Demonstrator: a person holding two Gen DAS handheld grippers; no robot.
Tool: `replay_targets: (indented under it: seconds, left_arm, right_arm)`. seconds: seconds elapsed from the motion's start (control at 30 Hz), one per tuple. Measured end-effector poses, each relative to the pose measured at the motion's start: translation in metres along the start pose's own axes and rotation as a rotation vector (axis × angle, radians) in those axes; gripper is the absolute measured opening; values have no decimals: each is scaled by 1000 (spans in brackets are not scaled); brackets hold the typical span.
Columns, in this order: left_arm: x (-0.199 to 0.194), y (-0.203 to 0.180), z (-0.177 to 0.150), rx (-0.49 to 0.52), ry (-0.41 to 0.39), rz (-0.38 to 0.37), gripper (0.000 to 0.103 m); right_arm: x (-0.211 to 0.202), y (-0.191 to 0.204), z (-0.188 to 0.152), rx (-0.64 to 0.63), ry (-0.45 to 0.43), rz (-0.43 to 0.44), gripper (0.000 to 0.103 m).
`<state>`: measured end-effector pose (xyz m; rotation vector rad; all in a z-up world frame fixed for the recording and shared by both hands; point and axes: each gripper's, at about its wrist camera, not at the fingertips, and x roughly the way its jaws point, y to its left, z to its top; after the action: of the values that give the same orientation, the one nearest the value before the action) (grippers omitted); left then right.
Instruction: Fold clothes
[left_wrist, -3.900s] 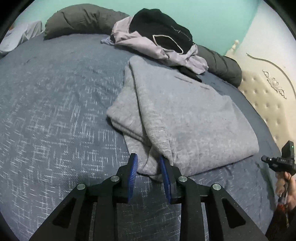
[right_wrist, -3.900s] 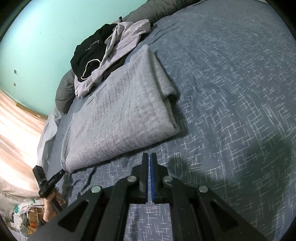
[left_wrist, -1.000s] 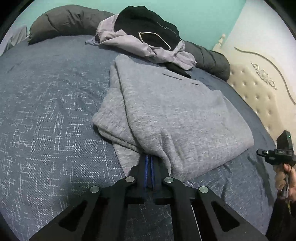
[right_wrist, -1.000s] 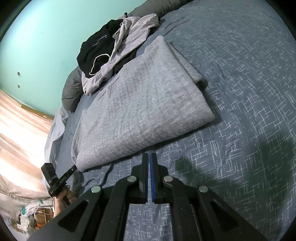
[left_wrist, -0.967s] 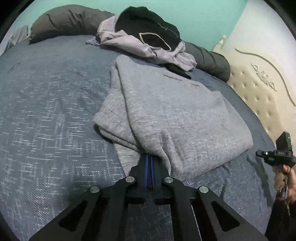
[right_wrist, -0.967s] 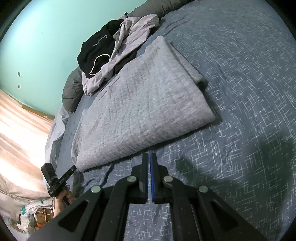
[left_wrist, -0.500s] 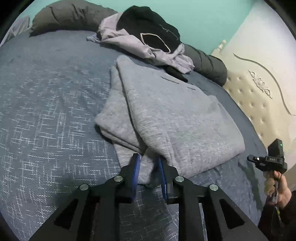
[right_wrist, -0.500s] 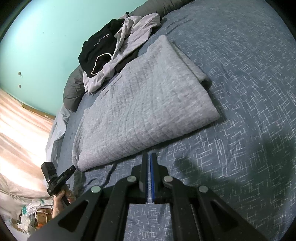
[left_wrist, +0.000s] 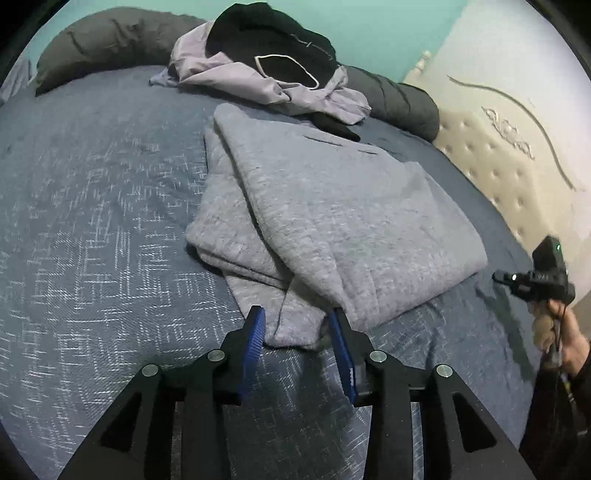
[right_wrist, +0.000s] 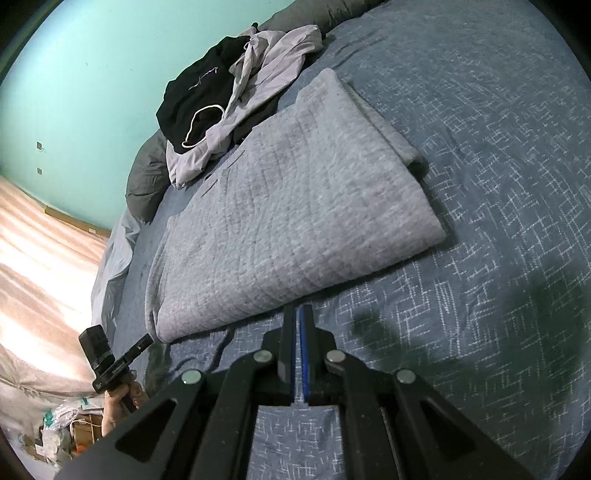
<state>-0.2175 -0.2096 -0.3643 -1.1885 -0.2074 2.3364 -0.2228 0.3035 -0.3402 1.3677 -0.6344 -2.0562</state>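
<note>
Left gripper (left_wrist: 297, 325): blue pads spread wide, nothing clamped; near corner of the grey folded garment (left_wrist: 332, 221) is seen between the pads, lying slack on the bedspread (left_wrist: 92, 240). Right gripper (right_wrist: 298, 317): pads pressed together w/ no cloth between, held just short of the garment's long near edge (right_wrist: 295, 221). Garment is laid flat mid-bed, a lower layer showing along one side. Beyond it, at the far edge, an unfolded pile is seen: lilac garment (left_wrist: 258, 83) w/ black hoodie (left_wrist: 273, 44) on top, resting against dark grey pillows (left_wrist: 110, 40). Teal wall (right_wrist: 92, 55) behind; tufted headboard (left_wrist: 498, 155) to one side.
</note>
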Motion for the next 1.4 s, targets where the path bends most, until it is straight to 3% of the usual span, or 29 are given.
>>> replay_targets:
  seconds: [0.27, 0.4, 0.43, 0.47, 0.63, 0.73, 0.83, 1.03, 1.4]
  left_arm:
    - [18, -13, 1, 81, 11, 25, 39]
    - [22, -7, 0, 52, 6, 16, 36]
    - [21, -6, 0, 44, 3, 14, 29]
    - [19, -5, 0, 37, -4, 16, 15]
    - [7, -3, -2, 4, -41, 28, 7]
    - [-11, 1, -7, -34, -88, 34, 5]
    - [-29, 14, -17, -135, -143, 16, 5]
    - [-14, 46, -39, -412, -137, -64, 5]
    - [-18, 34, -31, -367, -134, 5, 10]
  right_arm:
    - [2, 1, 1, 3, 3, -3, 3]
    - [2, 2, 2, 1, 3, -2, 3]
    - [3, 2, 2, 0, 4, -2, 3]
    - [3, 2, 2, -1, 5, -1, 3]
    - [4, 2, -2, 2, 7, 3, 3]
    - [5, 1, -3, 5, 7, 4, 3]
    - [7, 1, -5, 11, 6, 8, 3]
    - [12, 8, -10, 5, 17, 24, 3]
    - [12, 2, -10, 15, 16, 17, 3]
